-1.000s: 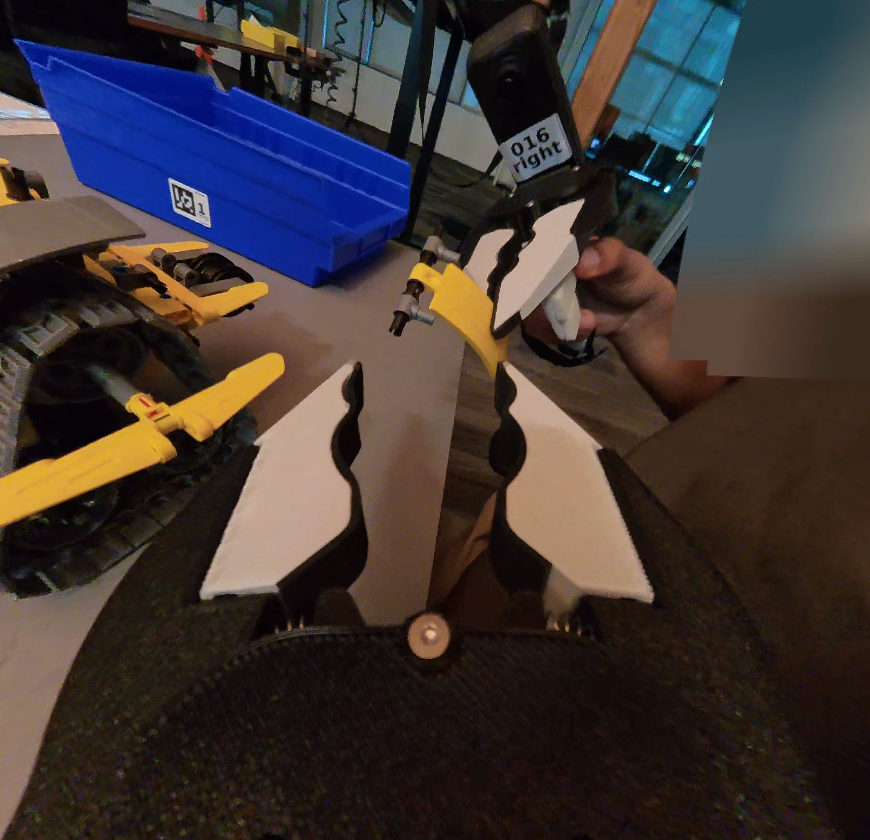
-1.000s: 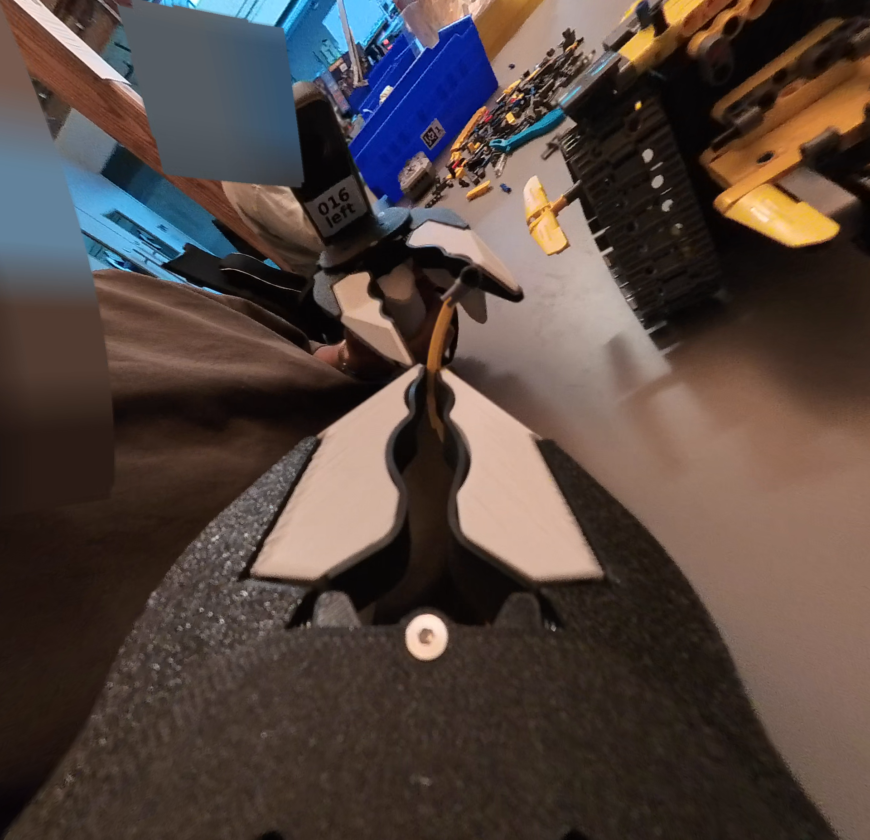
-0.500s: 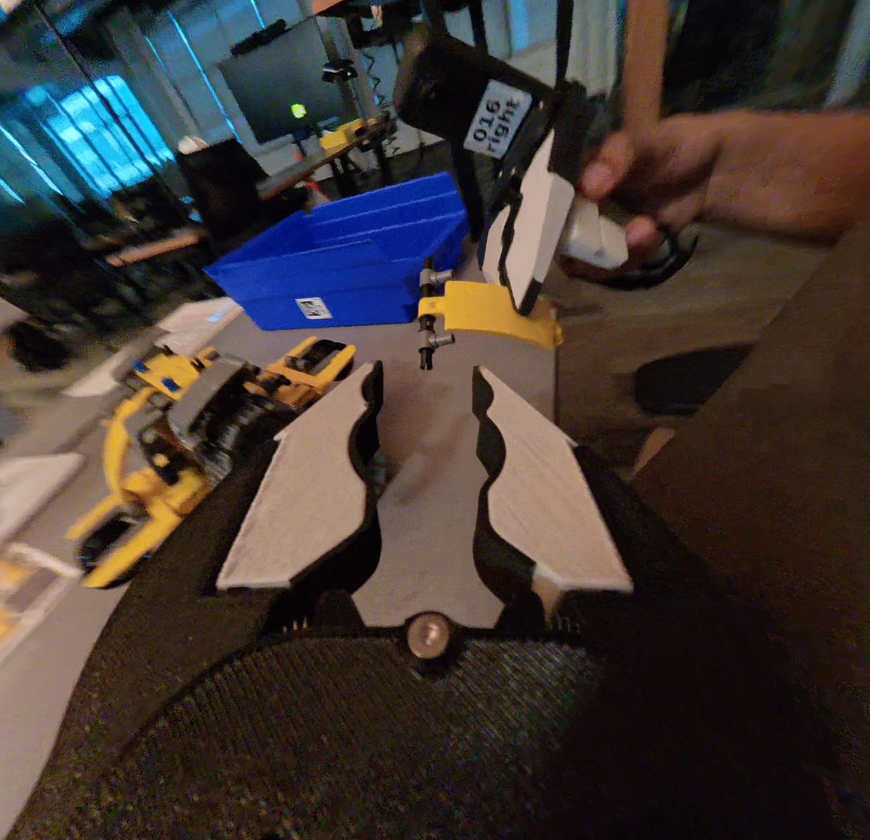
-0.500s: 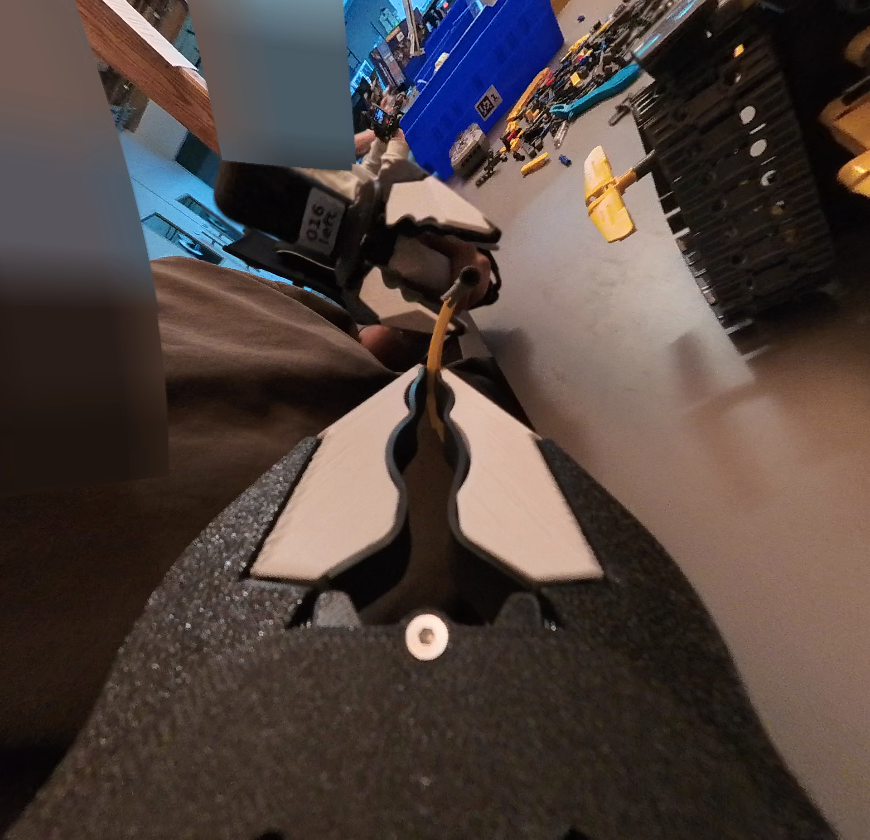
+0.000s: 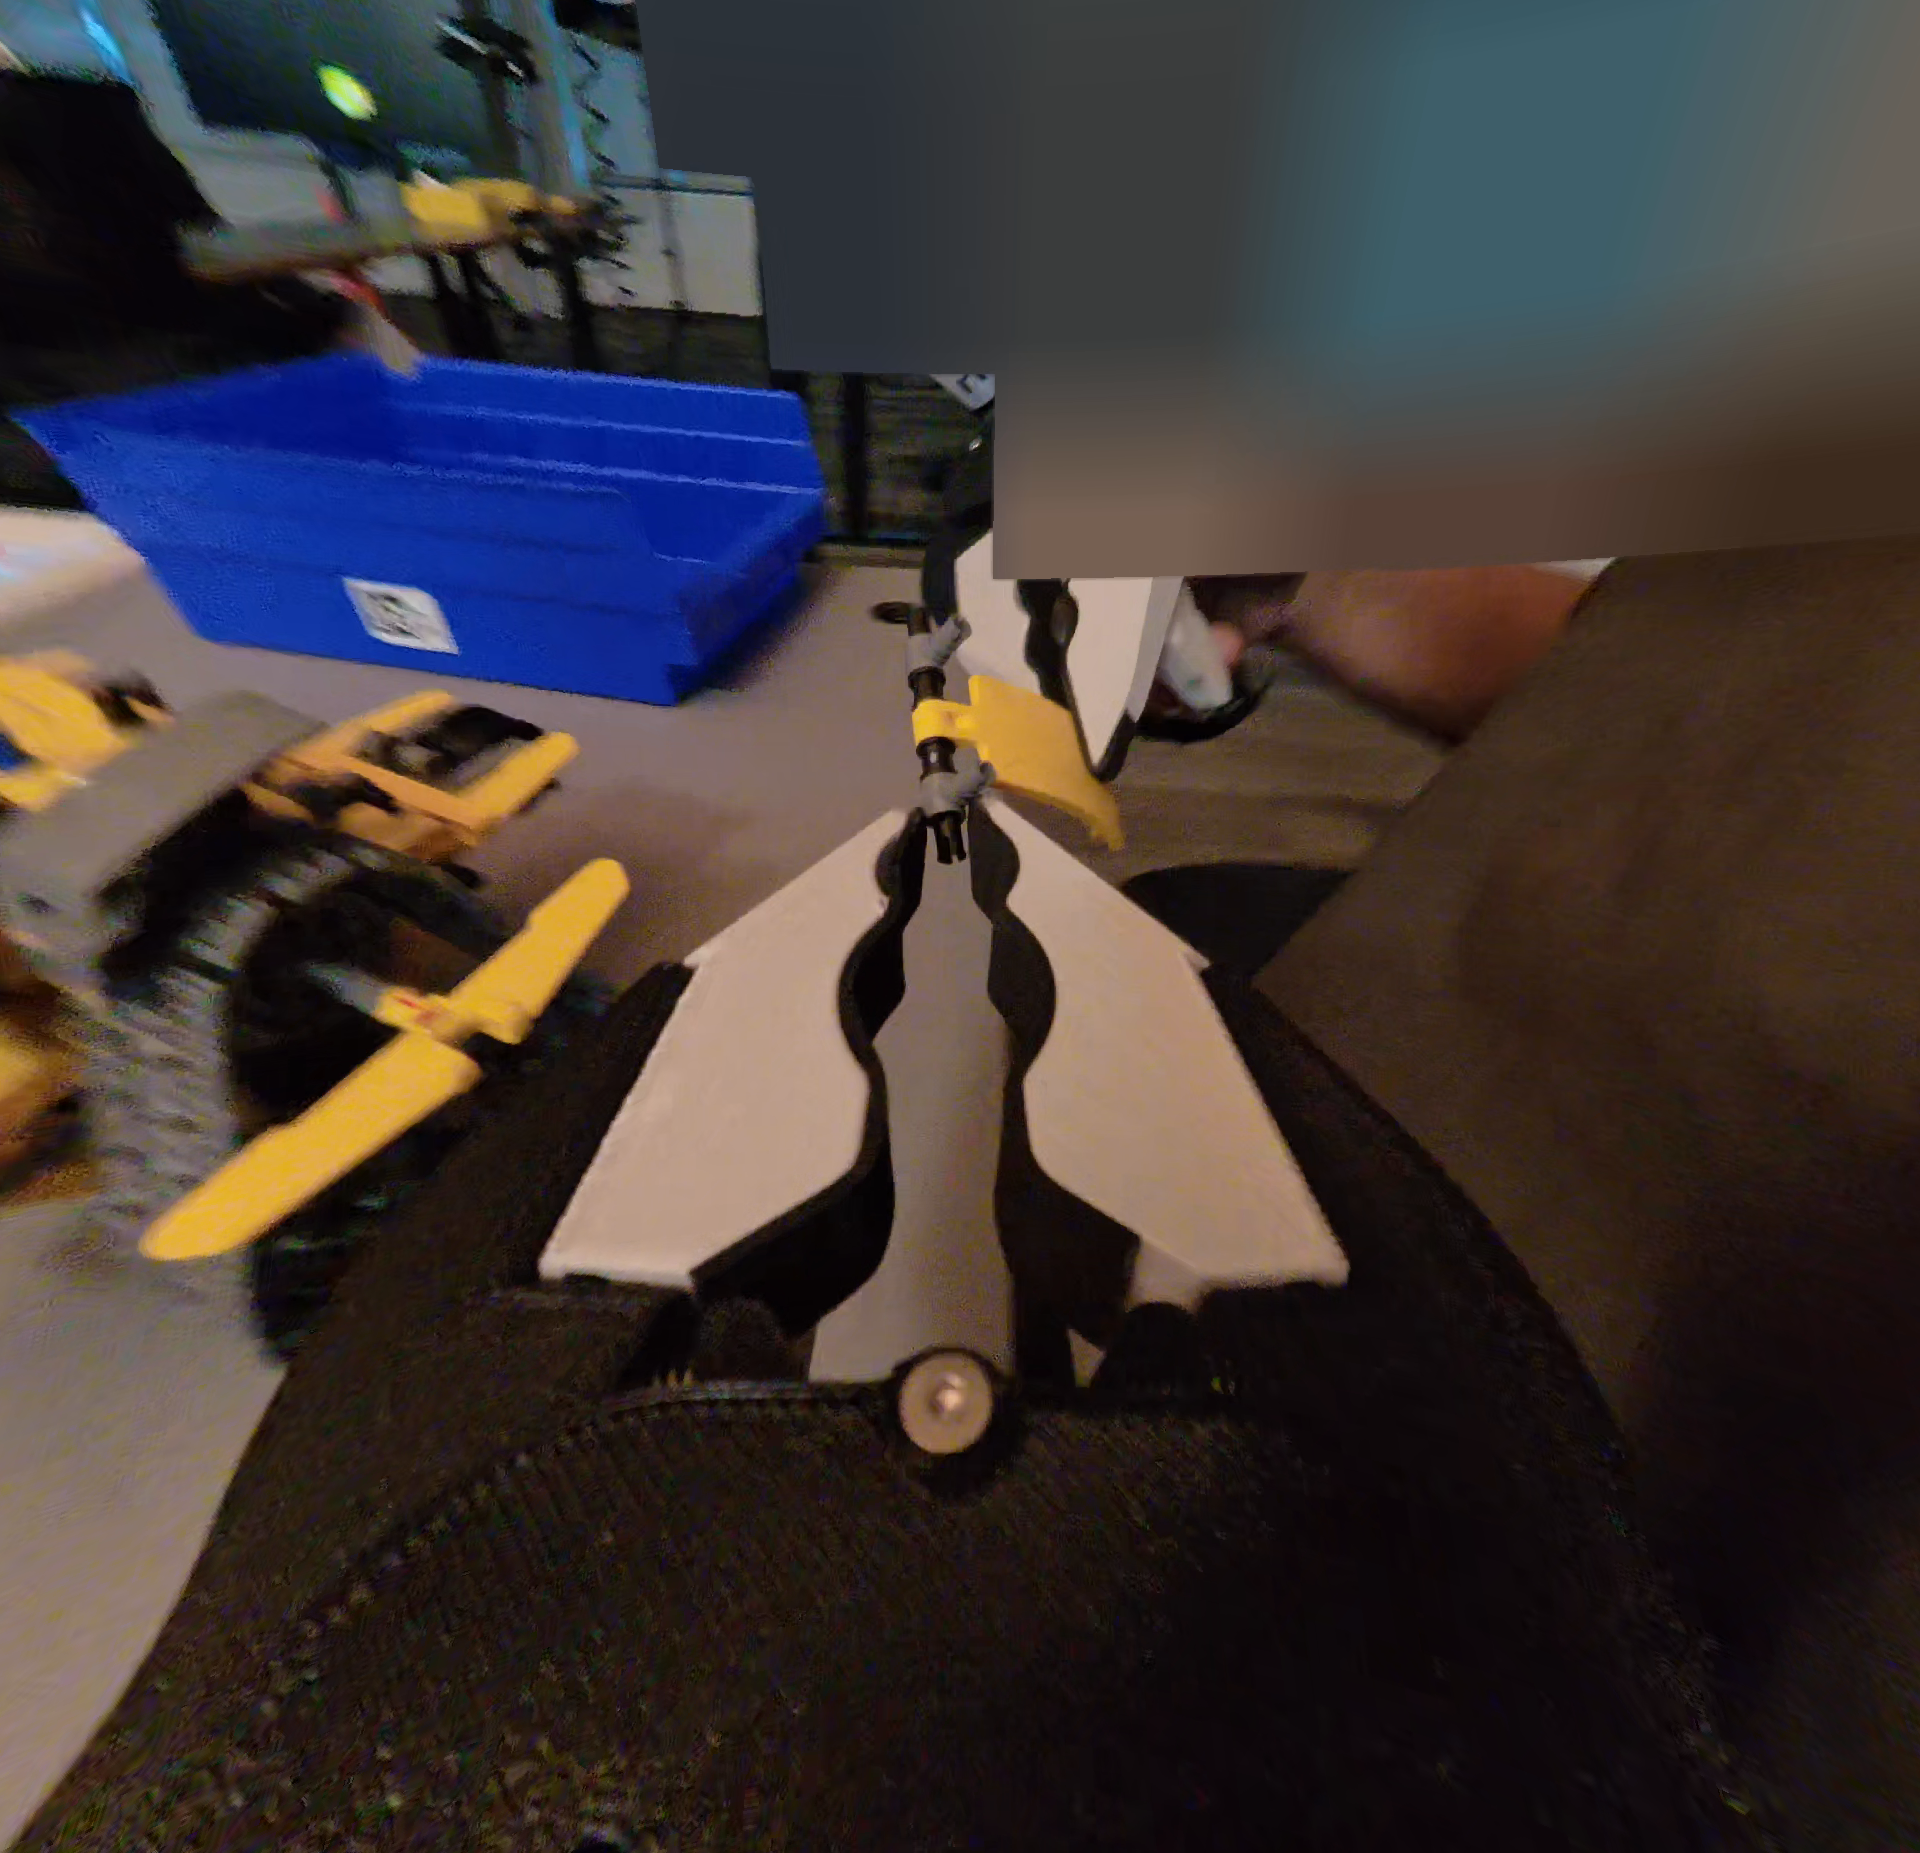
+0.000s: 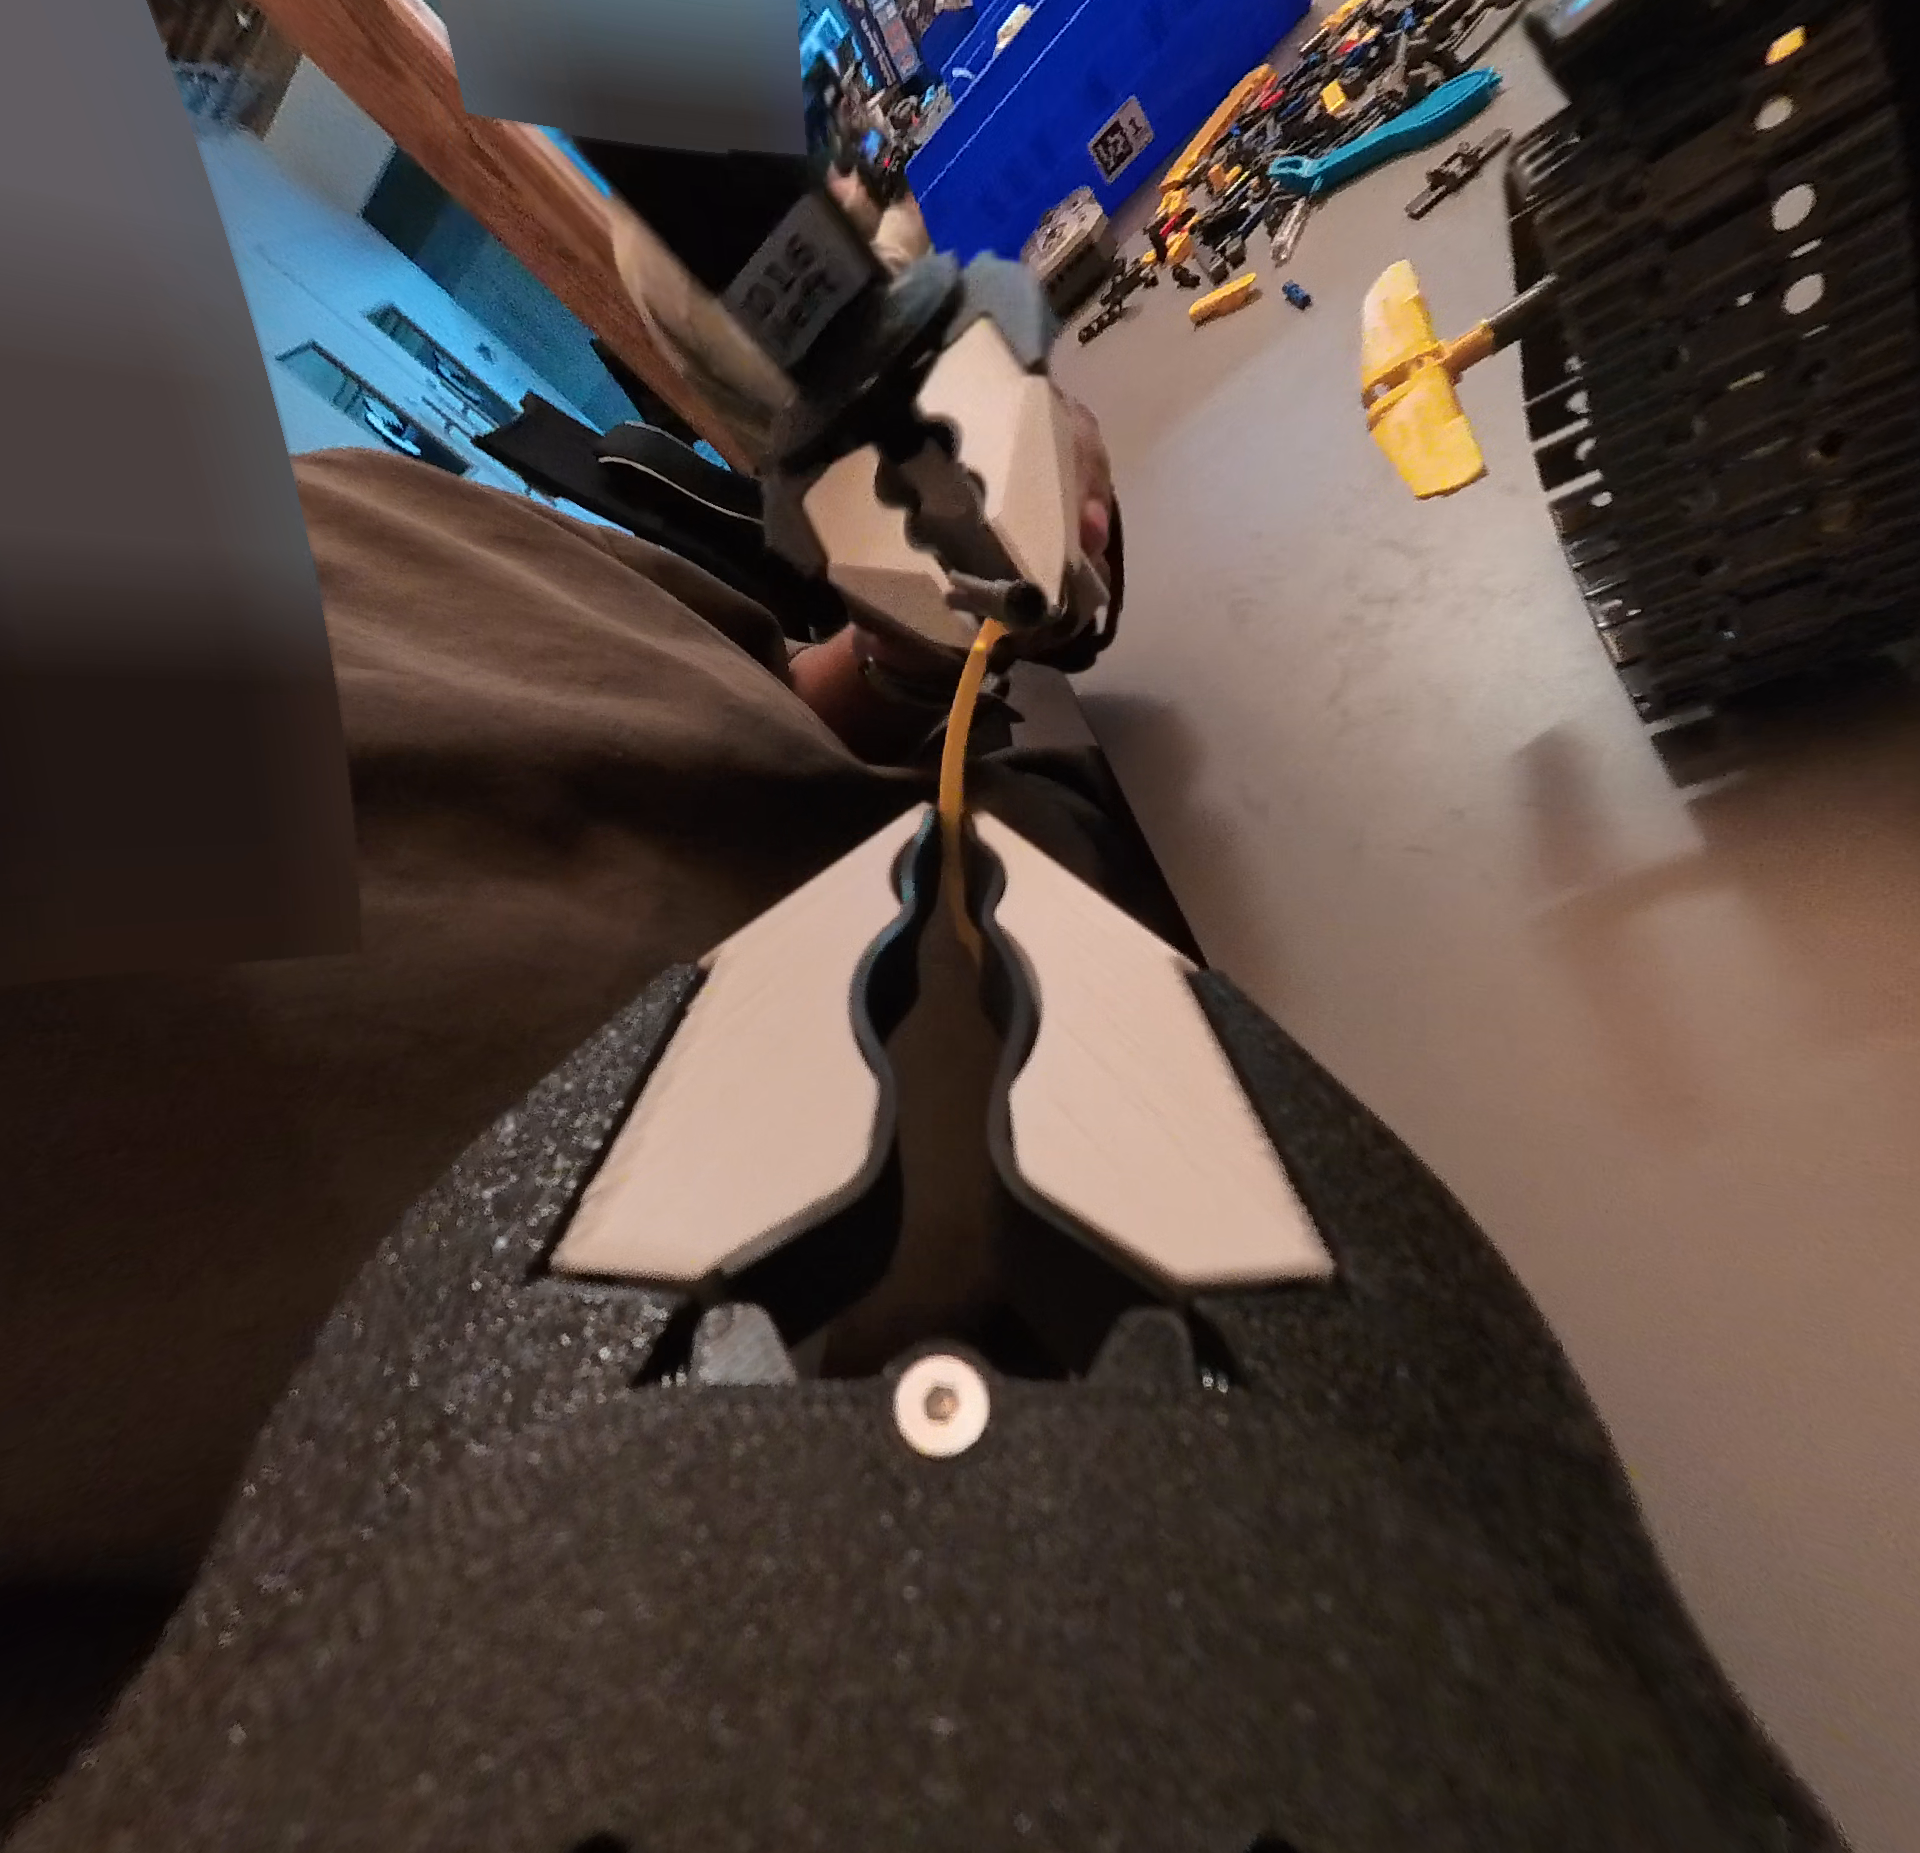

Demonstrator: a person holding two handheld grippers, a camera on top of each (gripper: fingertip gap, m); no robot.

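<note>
Since the earlier frame the left gripper has swung in and narrowed its white fingers from a wide gap to a thin one; its tips now pinch the near end of the black axle on the small curved yellow plastic panel with grey connector pins; the right gripper is clamped on the thin edge of that same panel, so both tools hold one piece in the air near the person's lap, just off the near edge of the grey table; the right wrist view shows the left tips closed around the axle's end; a bare hand grips the right tool's handle; left of the grippers stands a yellow and black tracked toy vehicle with a yellow propeller-shaped part sticking out; farther off lie a long blue plastic bin and a scatter of small loose building pieces.
</note>
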